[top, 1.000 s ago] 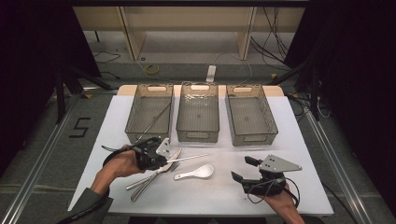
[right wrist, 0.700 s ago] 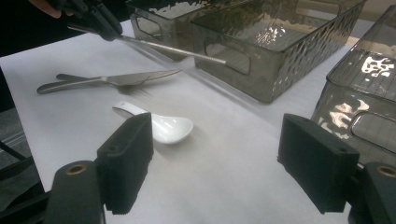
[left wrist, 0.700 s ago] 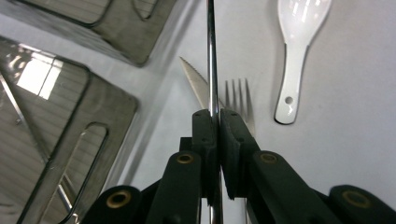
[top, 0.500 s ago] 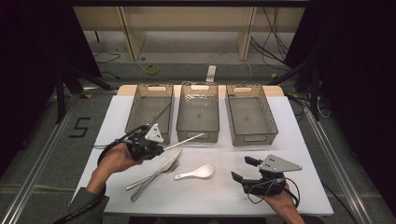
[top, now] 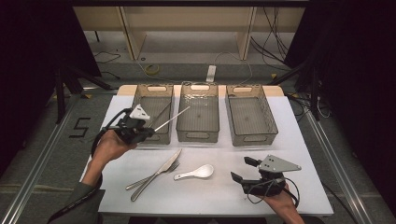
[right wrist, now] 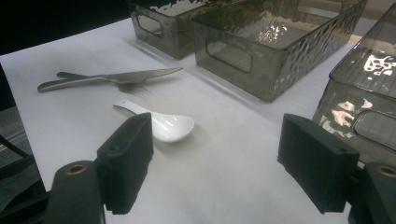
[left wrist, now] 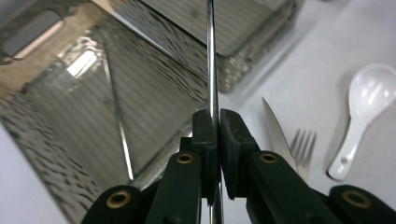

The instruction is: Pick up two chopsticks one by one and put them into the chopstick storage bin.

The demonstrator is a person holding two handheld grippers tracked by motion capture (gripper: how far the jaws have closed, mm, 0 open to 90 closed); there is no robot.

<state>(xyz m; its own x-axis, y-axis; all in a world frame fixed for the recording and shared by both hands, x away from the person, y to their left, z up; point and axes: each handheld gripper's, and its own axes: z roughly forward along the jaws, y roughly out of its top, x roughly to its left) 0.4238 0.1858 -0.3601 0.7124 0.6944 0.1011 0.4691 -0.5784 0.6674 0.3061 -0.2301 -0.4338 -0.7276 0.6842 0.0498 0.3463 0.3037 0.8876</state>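
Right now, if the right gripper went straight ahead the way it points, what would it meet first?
Probably the white spoon on the table, ahead between the open jaws of the right gripper; beyond it lie the knife and fork. Depth is uncertain.

High view: fixed above the near table edge, facing 12 o'clock and down, far enough to take in the whole table (top: pixel 299 121). Left gripper view: close, looking steeply down into the left bin (left wrist: pixel 93 107). Right gripper view: low, near the tabletop, facing across it. All three share the white spoon (top: pixel 196 172).
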